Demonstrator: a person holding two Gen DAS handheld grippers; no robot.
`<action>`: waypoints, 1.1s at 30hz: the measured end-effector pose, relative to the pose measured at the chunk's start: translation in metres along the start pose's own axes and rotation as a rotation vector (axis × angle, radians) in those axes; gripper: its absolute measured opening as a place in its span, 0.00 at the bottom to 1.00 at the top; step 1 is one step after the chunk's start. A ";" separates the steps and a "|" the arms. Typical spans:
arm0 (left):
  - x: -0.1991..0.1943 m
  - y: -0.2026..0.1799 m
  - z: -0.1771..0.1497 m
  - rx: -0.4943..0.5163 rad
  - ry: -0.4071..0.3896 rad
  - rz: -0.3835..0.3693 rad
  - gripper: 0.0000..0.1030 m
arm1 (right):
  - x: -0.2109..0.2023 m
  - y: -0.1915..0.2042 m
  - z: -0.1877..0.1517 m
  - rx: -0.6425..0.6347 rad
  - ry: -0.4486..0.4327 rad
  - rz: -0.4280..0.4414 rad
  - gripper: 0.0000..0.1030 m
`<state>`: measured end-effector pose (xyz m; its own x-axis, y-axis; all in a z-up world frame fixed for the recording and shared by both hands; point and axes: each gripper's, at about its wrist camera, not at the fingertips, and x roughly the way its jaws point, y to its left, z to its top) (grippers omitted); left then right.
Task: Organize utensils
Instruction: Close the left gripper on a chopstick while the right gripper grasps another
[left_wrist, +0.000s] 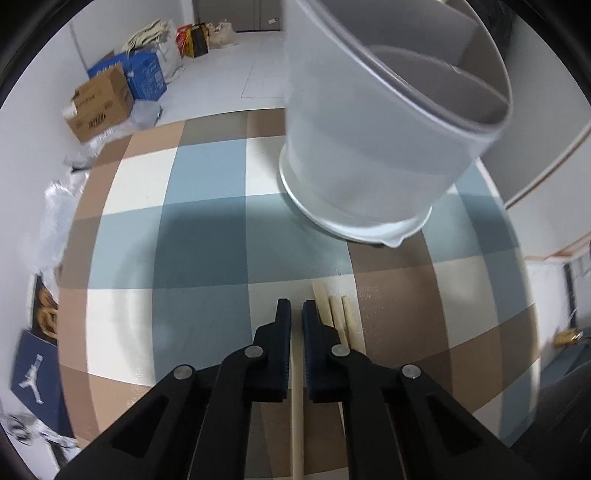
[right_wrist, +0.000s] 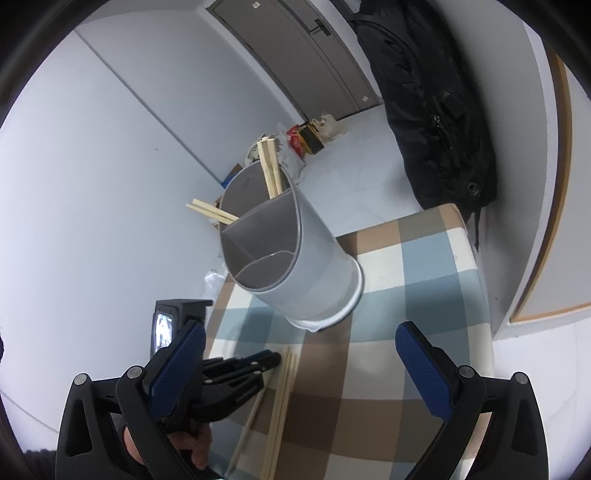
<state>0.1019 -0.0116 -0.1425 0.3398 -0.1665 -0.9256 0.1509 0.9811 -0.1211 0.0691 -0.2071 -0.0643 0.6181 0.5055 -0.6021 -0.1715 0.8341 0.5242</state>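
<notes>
A pale wooden chopstick (left_wrist: 296, 406) is clamped between the nearly closed jaws of the left hand-held gripper (left_wrist: 297, 314), running back under it. Three more chopsticks (left_wrist: 338, 317) lie on the checked desk (left_wrist: 207, 236) just right of its tip. Ahead and to the right stands a grey utensil holder (right_wrist: 295, 258) with divided compartments, chopsticks (right_wrist: 271, 166) already leaning in its far sections. The right hand-held gripper (right_wrist: 299, 354) is spread wide and empty. No writing on the holder can be read.
</notes>
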 end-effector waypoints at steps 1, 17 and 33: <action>-0.004 0.004 -0.001 -0.017 -0.013 -0.006 0.02 | 0.001 0.000 0.000 0.001 0.002 -0.002 1.00; -0.108 0.076 -0.007 -0.265 -0.449 -0.135 0.02 | 0.049 0.030 -0.026 -0.129 0.173 -0.018 0.59; -0.120 0.117 -0.015 -0.325 -0.488 -0.252 0.02 | 0.147 0.077 -0.048 -0.336 0.401 -0.188 0.35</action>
<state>0.0647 0.1249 -0.0506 0.7257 -0.3464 -0.5944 0.0181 0.8733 -0.4868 0.1100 -0.0585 -0.1413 0.3328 0.3305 -0.8832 -0.3616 0.9097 0.2041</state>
